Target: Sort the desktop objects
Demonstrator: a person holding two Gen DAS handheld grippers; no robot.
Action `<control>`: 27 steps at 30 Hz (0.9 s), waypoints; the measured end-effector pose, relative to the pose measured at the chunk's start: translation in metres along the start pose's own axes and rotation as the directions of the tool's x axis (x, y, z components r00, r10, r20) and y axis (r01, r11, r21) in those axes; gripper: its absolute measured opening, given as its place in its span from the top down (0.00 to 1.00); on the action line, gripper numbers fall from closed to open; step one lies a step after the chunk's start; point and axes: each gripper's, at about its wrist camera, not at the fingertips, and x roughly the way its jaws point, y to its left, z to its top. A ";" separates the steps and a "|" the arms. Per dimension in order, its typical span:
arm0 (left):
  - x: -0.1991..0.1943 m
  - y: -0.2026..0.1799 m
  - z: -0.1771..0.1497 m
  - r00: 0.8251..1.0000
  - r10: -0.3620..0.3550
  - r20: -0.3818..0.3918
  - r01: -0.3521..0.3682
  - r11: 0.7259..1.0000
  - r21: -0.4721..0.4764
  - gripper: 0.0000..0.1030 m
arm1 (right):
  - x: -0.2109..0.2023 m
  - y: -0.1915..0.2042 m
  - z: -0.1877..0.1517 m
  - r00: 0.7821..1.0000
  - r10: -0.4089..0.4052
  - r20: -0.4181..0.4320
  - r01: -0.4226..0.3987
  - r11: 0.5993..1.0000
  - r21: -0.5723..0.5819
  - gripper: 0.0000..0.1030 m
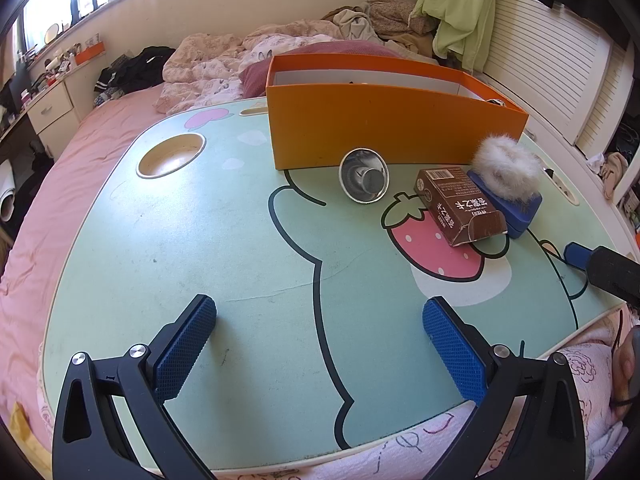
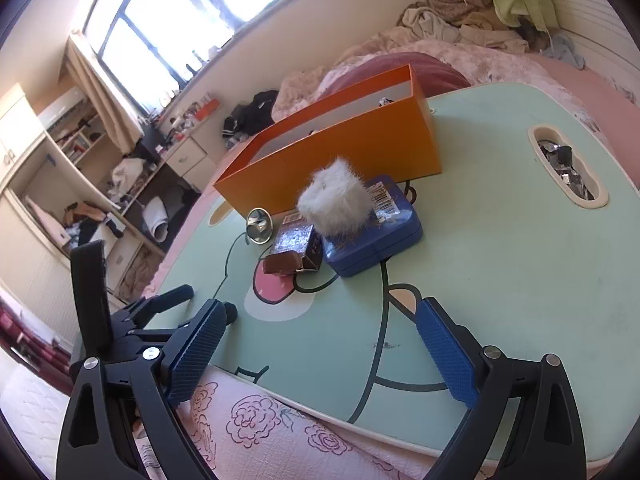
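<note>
An orange box (image 1: 360, 120) (image 2: 344, 148) stands open at the far side of the green lap table (image 1: 200, 240) (image 2: 500, 220). In front of it lie a small metal cup (image 1: 364, 176) (image 2: 259, 221) on its side, a brown carton (image 1: 456, 204) (image 2: 296, 248) with an open flap, and a blue tin (image 1: 516, 208) (image 2: 384, 232) with a white furry scrunchie (image 1: 506, 166) (image 2: 334, 198) on top. My left gripper (image 1: 320, 320) is open and empty over the table's near edge. My right gripper (image 2: 320, 316) is open and empty, near the table's front edge.
The table sits on a pink bed (image 1: 60, 184). It has a round cup recess (image 1: 170, 156) at the far left and a slot (image 2: 568, 164) holding foil scraps at the right. The left gripper's body (image 2: 140, 320) shows at the right view's left.
</note>
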 end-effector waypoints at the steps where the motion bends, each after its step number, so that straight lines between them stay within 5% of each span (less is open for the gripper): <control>1: -0.002 -0.001 0.000 1.000 0.000 0.000 0.000 1.000 0.000 0.00 | 0.000 0.000 0.000 1.000 -0.001 -0.001 0.001 1.000 -0.001 0.06; 27: -0.001 -0.001 -0.001 1.000 0.000 0.001 0.000 1.000 0.000 0.00 | -0.001 0.000 0.000 1.000 -0.002 -0.001 0.002 1.000 -0.002 0.06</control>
